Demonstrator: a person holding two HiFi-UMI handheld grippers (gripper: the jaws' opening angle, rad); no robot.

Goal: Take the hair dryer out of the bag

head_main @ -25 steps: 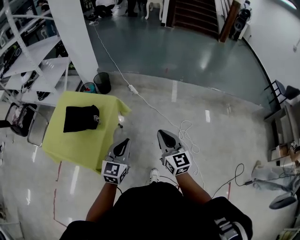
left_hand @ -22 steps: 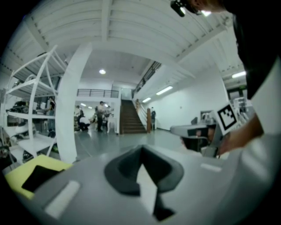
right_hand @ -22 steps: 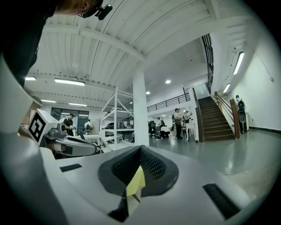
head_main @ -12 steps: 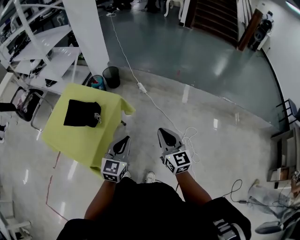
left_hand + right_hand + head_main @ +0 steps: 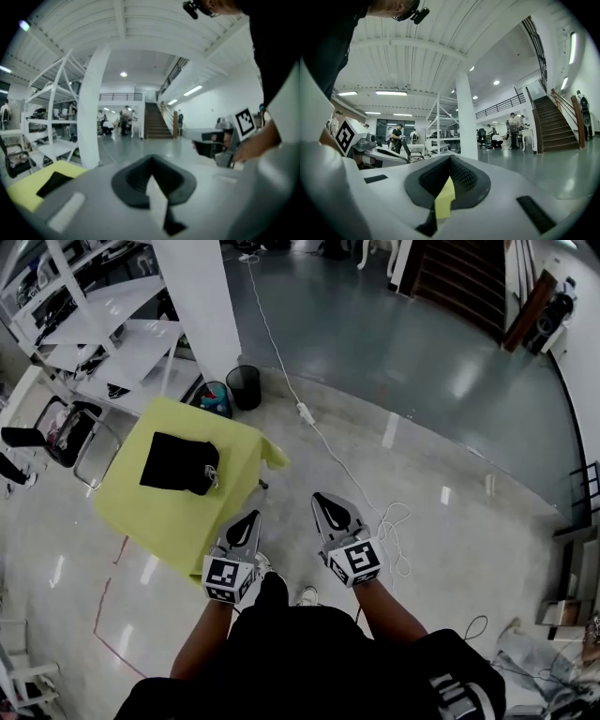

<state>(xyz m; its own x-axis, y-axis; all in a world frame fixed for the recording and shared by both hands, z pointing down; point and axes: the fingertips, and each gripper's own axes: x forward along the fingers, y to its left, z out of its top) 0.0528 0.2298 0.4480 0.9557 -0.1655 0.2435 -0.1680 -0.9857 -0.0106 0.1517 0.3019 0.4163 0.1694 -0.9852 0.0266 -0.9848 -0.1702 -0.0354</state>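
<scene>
A black bag (image 5: pixel 178 463) lies flat on a table with a yellow-green cloth (image 5: pixel 155 517), left of and beyond both grippers. No hair dryer shows. My left gripper (image 5: pixel 250 516) is shut and empty, held in the air just off the table's near right corner. My right gripper (image 5: pixel 322 499) is shut and empty too, over bare floor to the right. In the left gripper view the shut left gripper (image 5: pixel 151 160) points across the room, with the bag (image 5: pixel 53 182) low at the left. The shut right gripper (image 5: pixel 450 160) points at a pillar and shelving.
A white pillar (image 5: pixel 200 296) and white shelving (image 5: pixel 98 338) stand beyond the table. A black waste bin (image 5: pixel 246 386) is by the pillar, a chair (image 5: pixel 67 427) left of the table. A white cable (image 5: pixel 314 423) crosses the floor. Stairs (image 5: pixel 464 277) rise at the back.
The person has walked forward. The table and bag have shifted right and come closer to the grippers. Both grippers stay shut, held ahead of the body.
</scene>
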